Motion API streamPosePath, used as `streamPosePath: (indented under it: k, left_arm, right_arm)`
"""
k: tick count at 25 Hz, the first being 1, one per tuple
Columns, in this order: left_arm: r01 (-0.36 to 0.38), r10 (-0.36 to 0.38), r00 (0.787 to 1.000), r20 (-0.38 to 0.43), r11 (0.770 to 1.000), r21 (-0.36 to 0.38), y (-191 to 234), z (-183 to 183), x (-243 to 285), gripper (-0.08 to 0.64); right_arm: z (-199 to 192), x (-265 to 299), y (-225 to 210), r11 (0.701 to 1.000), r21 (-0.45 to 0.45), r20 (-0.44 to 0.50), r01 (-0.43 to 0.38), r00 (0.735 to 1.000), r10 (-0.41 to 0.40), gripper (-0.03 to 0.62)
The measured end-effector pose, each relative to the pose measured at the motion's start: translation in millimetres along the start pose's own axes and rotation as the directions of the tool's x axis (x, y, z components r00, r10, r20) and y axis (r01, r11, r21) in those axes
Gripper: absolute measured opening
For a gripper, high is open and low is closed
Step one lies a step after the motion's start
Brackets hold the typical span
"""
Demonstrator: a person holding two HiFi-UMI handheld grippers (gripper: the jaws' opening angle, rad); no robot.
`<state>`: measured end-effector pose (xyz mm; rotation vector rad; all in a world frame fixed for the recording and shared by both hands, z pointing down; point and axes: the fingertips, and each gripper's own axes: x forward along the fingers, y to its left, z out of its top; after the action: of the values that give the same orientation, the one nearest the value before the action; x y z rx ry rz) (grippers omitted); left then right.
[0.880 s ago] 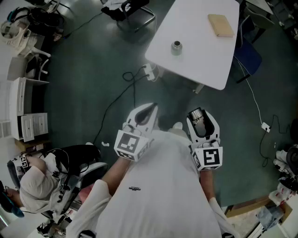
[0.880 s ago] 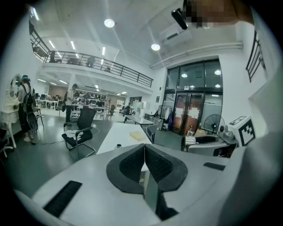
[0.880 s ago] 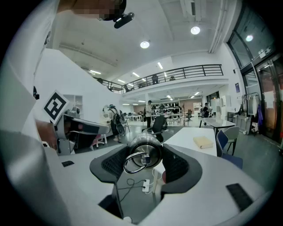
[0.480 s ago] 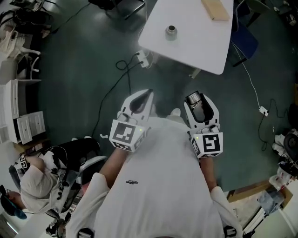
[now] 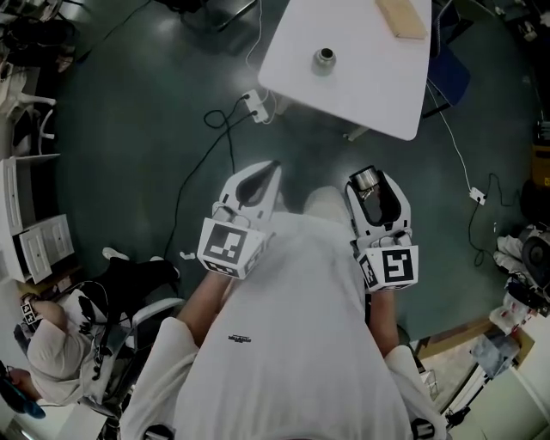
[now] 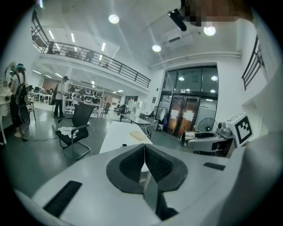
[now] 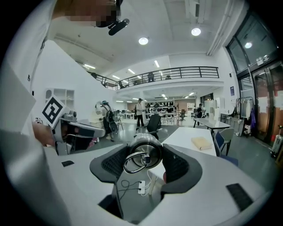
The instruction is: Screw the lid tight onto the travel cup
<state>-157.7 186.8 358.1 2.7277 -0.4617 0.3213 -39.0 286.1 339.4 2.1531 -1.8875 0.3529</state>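
Observation:
The travel cup [image 5: 325, 58], a small metal cylinder, stands on the white table [image 5: 378, 86] far ahead of me; in the left gripper view the cup [image 6: 124, 145] is a dark dot on that table [image 6: 116, 137]. My right gripper [image 5: 375, 191] is held in front of my chest, shut on the metal lid [image 5: 367, 180]. In the right gripper view the lid [image 7: 143, 152], with a wire ring on it, fills the gap of that gripper [image 7: 143, 162]. My left gripper [image 5: 273, 168] is shut and holds nothing, its pads pressed together in its own view [image 6: 144, 161].
A tan block [image 5: 402, 17] lies at the table's far end. Cables and a power strip [image 5: 249, 105] lie on the dark floor between me and the table. A blue chair [image 5: 449, 79] stands at the table's right, a black office chair [image 6: 75, 128] to its left. People stand further off.
Both grippers keep their pose in front of my body, the lid still held. The table and floor have slid a little upward in the head view.

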Motion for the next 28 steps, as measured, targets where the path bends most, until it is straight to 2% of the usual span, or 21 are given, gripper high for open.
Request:
streamPosePath:
  k: [6,11,16,19,22,25,28]
  left_arm:
    - [0.000,0.000,1.000,-0.004,1.000,-0.016,37,6,21,0.005]
    - [-0.021,0.022,0.999,-0.028,1.000,0.007,63,26,76,0.005]
    - [-0.135,0.136,0.990,-0.024,0.991,0.016,80,53,122,0.005]
    - [-0.182,0.182,0.983,-0.011,0.983,0.036,81,70,144,0.005]
    - [-0.233,0.233,0.972,0.002,0.970,0.067,85,76,174,0.005]
    - [-0.280,0.280,0.960,0.001,0.959,0.046,97,78,197,0.005]
    - [-0.297,0.298,0.955,0.005,0.953,0.054,102,82,215,0.005]
  right_arm:
    - [9,34,-9,1.000,-0.021,-0.019,0.000,1.000,-0.001,0.239]
    - [25,88,-51,1.000,-0.019,-0.001,-0.018,1.000,0.018,0.239]
    - [43,153,-94,0.982,-0.071,-0.020,-0.173,0.985,0.172,0.239]
    - [65,179,-115,0.966,-0.111,-0.012,-0.234,0.972,0.234,0.239]
    - [80,208,-136,0.940,-0.148,-0.013,-0.307,0.951,0.309,0.239]
    - [85,238,-147,0.911,-0.175,-0.031,-0.374,0.927,0.374,0.239]
    - [82,259,-157,0.888,-0.182,-0.064,-0.422,0.907,0.417,0.239]
